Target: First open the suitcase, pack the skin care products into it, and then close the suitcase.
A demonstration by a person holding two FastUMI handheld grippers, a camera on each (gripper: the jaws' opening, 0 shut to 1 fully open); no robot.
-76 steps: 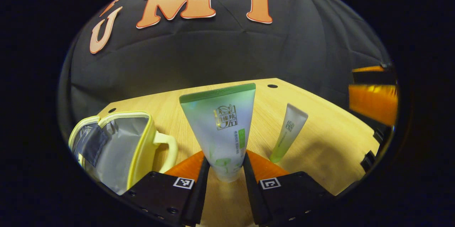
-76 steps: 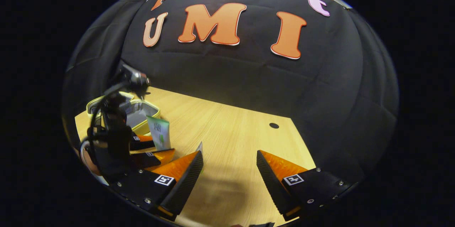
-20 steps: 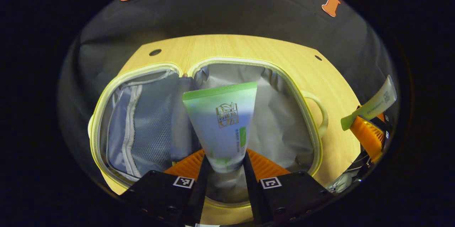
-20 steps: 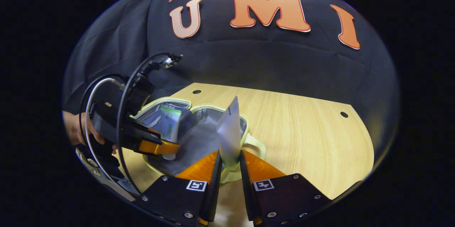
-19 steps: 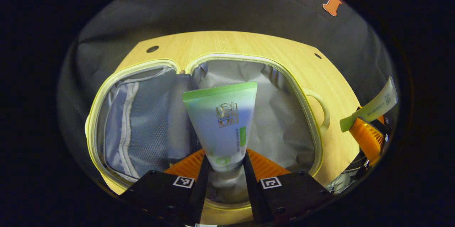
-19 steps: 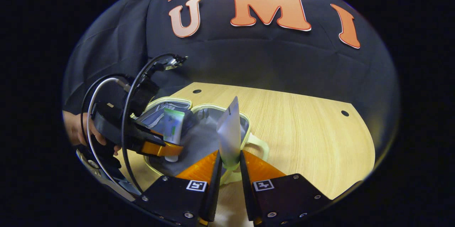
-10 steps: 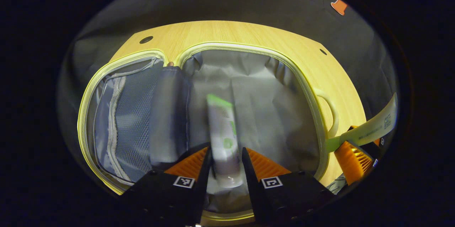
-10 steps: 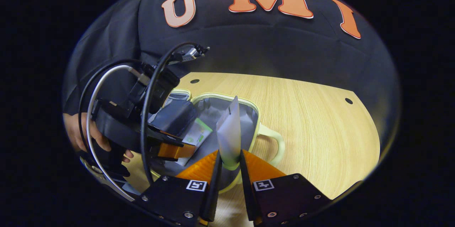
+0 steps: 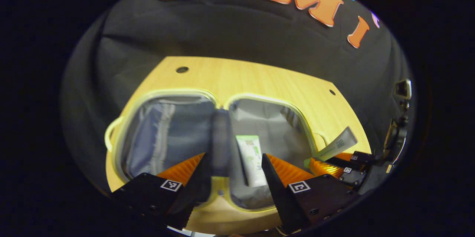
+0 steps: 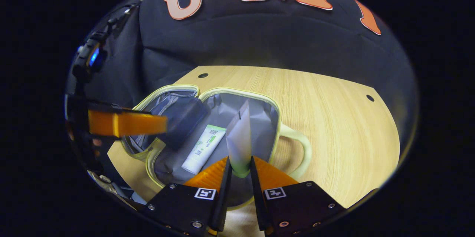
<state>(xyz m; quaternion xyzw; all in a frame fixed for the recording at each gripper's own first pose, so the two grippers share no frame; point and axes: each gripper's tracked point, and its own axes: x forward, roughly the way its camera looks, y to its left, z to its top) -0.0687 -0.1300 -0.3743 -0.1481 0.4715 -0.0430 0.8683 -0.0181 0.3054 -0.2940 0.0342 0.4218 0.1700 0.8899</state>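
The small yellow suitcase (image 9: 174, 94) (image 10: 272, 114) lies wide open on the wooden table, grey lining up. A wide white and green tube (image 9: 250, 159) (image 10: 203, 148) lies flat in its right half. Above the case, my left gripper (image 9: 233, 174) is open with nothing between its fingers; it also appears at the left of the right gripper view (image 10: 126, 124). My right gripper (image 10: 239, 177) is shut on a slim pale tube with a green cap (image 10: 239, 142) (image 9: 332, 148), held upright over the right half of the case.
The suitcase's handle (image 10: 300, 151) sticks out to the right over the table (image 10: 334, 118). A mesh pocket lines the left half (image 9: 163, 137). Bare wood stretches right of the case. Black cloth wall stands behind the table.
My left gripper opened and let the wide tube go; it now lies in the right half. The left gripper then drew back and up. My right gripper carried the slim tube closer over the case.
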